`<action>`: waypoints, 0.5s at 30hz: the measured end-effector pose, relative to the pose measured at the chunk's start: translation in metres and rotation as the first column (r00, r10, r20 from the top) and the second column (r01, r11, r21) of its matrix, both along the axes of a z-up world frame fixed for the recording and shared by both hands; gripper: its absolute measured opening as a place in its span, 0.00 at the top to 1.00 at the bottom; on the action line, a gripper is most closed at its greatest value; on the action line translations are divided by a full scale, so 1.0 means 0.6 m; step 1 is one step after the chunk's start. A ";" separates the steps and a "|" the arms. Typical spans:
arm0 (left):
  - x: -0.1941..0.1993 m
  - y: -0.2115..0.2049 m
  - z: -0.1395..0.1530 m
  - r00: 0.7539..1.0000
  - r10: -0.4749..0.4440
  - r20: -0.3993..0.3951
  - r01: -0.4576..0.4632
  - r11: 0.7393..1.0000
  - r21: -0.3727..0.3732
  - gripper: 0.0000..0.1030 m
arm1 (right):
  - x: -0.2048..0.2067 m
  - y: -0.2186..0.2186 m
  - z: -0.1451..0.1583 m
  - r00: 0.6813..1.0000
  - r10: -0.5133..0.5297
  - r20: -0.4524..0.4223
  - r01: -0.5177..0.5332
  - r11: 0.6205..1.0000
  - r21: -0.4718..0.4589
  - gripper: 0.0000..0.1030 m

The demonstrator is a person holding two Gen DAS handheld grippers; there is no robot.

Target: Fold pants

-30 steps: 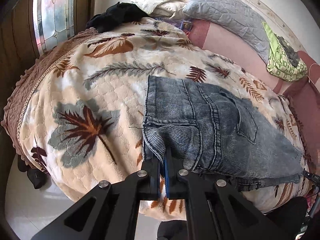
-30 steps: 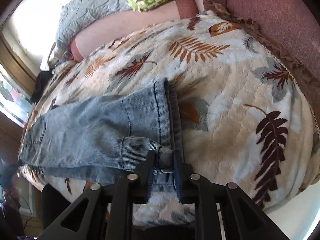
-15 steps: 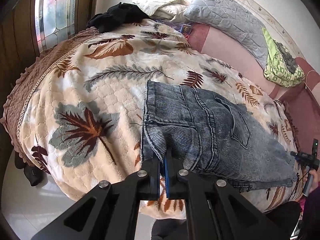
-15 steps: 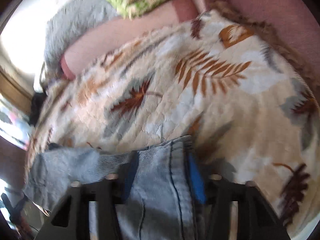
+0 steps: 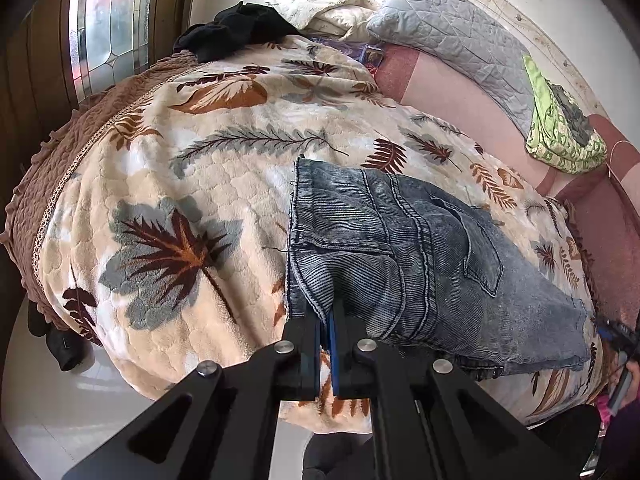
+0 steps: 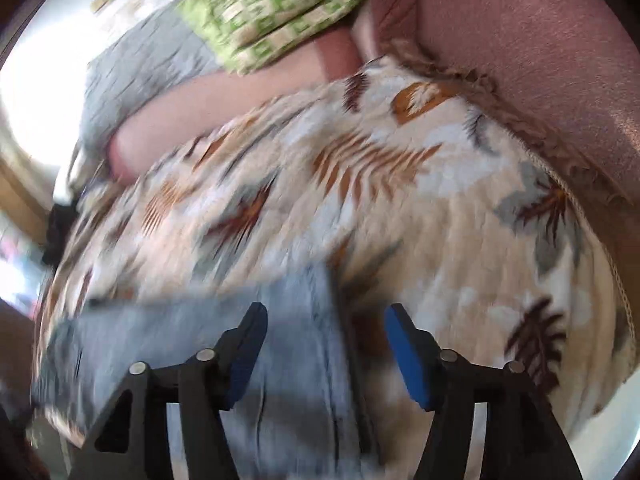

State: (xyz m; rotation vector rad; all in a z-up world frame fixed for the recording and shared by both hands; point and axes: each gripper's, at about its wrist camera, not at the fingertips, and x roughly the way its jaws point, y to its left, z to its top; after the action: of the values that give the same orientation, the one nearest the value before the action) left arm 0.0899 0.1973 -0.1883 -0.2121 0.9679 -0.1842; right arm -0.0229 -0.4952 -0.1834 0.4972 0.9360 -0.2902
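Nearest me, my left gripper (image 5: 326, 322) has its jaws pressed together, pinching the near edge of the jeans (image 5: 400, 256) at the waistband end. My right gripper (image 6: 324, 354) has jaws spread, having just opened; the blurred hem lies between them, pads not pressing it. The jeans lie folded on the leaf-print blanket (image 5: 168, 208) covering the bed. Beyond the jeans: a grey quilted pillow (image 5: 452, 36), a green patterned cloth (image 5: 560, 140), and black clothing (image 5: 236, 28) by the window.
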 end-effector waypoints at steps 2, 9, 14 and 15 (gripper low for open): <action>0.001 -0.001 0.001 1.000 -0.001 0.000 0.001 1.000 0.001 0.96 | -0.021 0.025 -0.001 0.998 0.051 -0.023 -0.051 0.999 -0.012 0.37; 0.003 -0.001 0.001 1.000 -0.003 -0.002 0.003 1.000 0.002 0.96 | -0.058 0.035 -0.056 0.997 0.022 -0.080 -0.018 0.999 0.049 0.49; -0.005 0.003 0.004 1.000 -0.003 0.000 0.003 1.000 -0.003 0.96 | -0.061 0.058 -0.053 0.994 0.065 -0.093 -0.066 0.998 -0.005 0.83; -0.007 0.004 0.005 1.000 -0.003 0.000 0.003 1.000 -0.003 0.96 | -0.065 0.060 -0.049 0.994 0.065 -0.086 -0.067 0.998 -0.018 0.83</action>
State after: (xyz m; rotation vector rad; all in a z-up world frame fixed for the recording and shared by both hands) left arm 0.0858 0.1996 -0.1853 -0.2136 0.9678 -0.1886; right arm -0.0620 -0.4592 -0.2127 0.4366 1.0296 -0.2623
